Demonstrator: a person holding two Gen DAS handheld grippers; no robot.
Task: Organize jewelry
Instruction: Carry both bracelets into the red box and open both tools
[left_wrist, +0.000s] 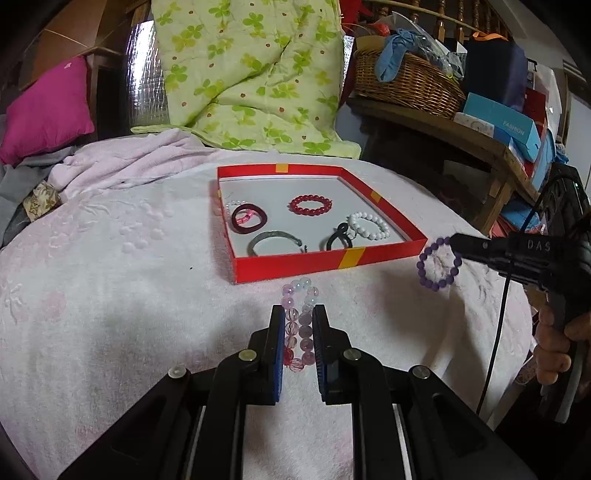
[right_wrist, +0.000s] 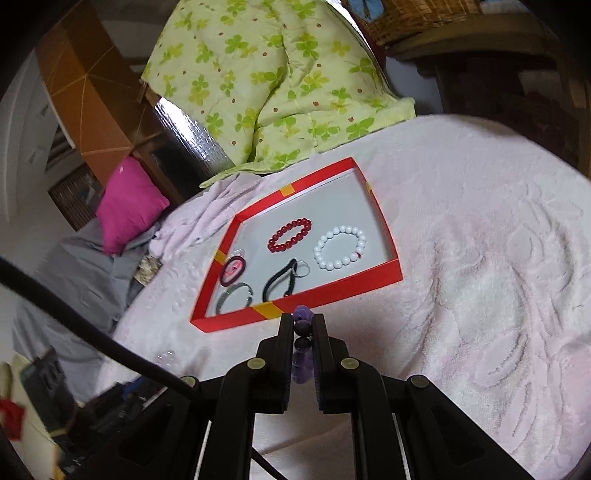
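Note:
My left gripper (left_wrist: 298, 314) is shut on a pink and clear bead bracelet (left_wrist: 300, 295), which hangs between its pads just short of the red tray (left_wrist: 295, 263). My right gripper (right_wrist: 303, 321) is shut on a purple bead bracelet (right_wrist: 303, 325); from the left wrist view that purple bracelet (left_wrist: 437, 264) dangles from the right gripper (left_wrist: 456, 242) beside the tray's near right corner. Inside the tray lie a red bead bracelet (left_wrist: 310, 205), a white bead bracelet (left_wrist: 369, 226), a dark red bangle (left_wrist: 248, 219), a grey-green bangle (left_wrist: 274, 242) and a black hair tie (left_wrist: 338, 240).
The tray (right_wrist: 236, 320) rests on a pale pink towel (left_wrist: 110, 277) over a bed. A green floral quilt (left_wrist: 251, 74) and a magenta pillow (left_wrist: 46, 110) lie behind it. A wicker basket (left_wrist: 406, 81) and boxes sit on a wooden shelf at the right. A hand (left_wrist: 554, 343) holds the right gripper's handle.

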